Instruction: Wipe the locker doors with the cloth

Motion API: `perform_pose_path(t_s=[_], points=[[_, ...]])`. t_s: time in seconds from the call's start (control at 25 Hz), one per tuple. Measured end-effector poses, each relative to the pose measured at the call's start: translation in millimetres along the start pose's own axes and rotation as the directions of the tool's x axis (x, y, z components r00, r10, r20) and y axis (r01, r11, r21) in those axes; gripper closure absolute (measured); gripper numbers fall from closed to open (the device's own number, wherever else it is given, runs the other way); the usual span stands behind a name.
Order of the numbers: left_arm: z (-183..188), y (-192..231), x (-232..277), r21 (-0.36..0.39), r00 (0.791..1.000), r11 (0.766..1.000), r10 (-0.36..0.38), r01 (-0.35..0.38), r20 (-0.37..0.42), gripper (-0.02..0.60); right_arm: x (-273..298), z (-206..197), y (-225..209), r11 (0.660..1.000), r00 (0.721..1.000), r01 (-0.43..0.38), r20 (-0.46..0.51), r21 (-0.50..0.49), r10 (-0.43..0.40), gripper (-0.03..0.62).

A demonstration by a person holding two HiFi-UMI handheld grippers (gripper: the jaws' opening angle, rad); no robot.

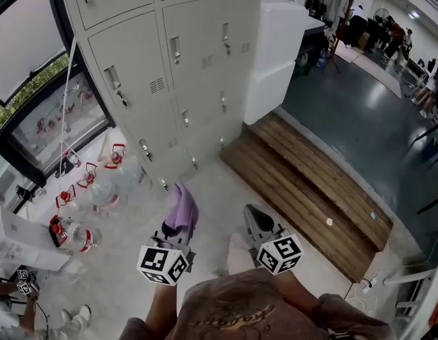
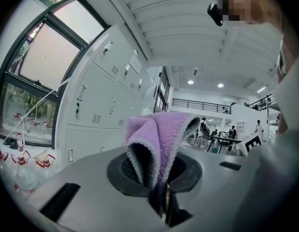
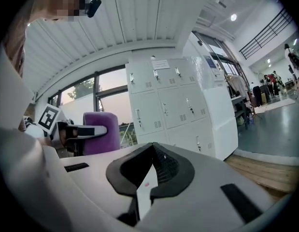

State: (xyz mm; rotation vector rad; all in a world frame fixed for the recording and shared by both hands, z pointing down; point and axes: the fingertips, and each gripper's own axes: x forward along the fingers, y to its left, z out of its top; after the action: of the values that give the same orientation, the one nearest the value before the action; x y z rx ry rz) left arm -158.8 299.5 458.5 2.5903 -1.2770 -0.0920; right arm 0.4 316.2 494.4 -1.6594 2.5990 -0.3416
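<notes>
The left gripper (image 1: 176,231) clamped the purple cloth (image 1: 182,207), its long axis pointing from the jaws toward 12 o'clock (at the locker doors (image 1: 197,69)). At its 3 o'clock, the right gripper (image 1: 255,215) had its jaws together, empty.

Noted a fuzzy, matt purple cloth (image 1: 182,207) — soft terry pile; smooth, satin-painted metal locker doors (image 1: 197,62); rough wooden planks (image 1: 310,183); dull, mottled concrete floor (image 1: 211,190).

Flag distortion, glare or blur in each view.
Head view: sharp, evenly lit, wide-angle bows the lockers. Left gripper view: fisheye with black corners; purple cloth close-up and slightly soft; window bright. Right gripper view: same fisheye vignette, ceiling lamp a bright spot, lockers crisp.
</notes>
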Motion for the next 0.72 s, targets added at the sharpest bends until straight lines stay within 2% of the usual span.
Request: perform_pose_path(t_s=[0.16, 0.36, 0.56, 0.72], points=[[-1, 16, 24, -0.038, 1.0, 0.999, -0.001, 0.002, 0.011, 0.543, 19, 4, -20, 1.0, 1.0, 0.019, 0.016, -0.008, -0.019, 0.597], [2, 43, 69, -0.049, 1.0, 0.999, 0.006, -0.005, 0.02, 0.543, 67, 9, -48, 1.0, 1.0, 0.002, 0.026, 0.026, -0.002, 0.597], [12, 74, 131, -0.07, 0.999, 0.997, 0.026, -0.023, 0.036, 0.543, 124, 26, -84, 0.999, 0.999, -0.028, 0.038, 0.029, 0.027, 0.597], [35, 97, 187, -0.061, 0.998, 0.997, 0.048, -0.045, 0.045, 0.543, 174, 48, -120, 0.998, 0.998, -0.052, 0.034, 0.034, 0.051, 0.597]])
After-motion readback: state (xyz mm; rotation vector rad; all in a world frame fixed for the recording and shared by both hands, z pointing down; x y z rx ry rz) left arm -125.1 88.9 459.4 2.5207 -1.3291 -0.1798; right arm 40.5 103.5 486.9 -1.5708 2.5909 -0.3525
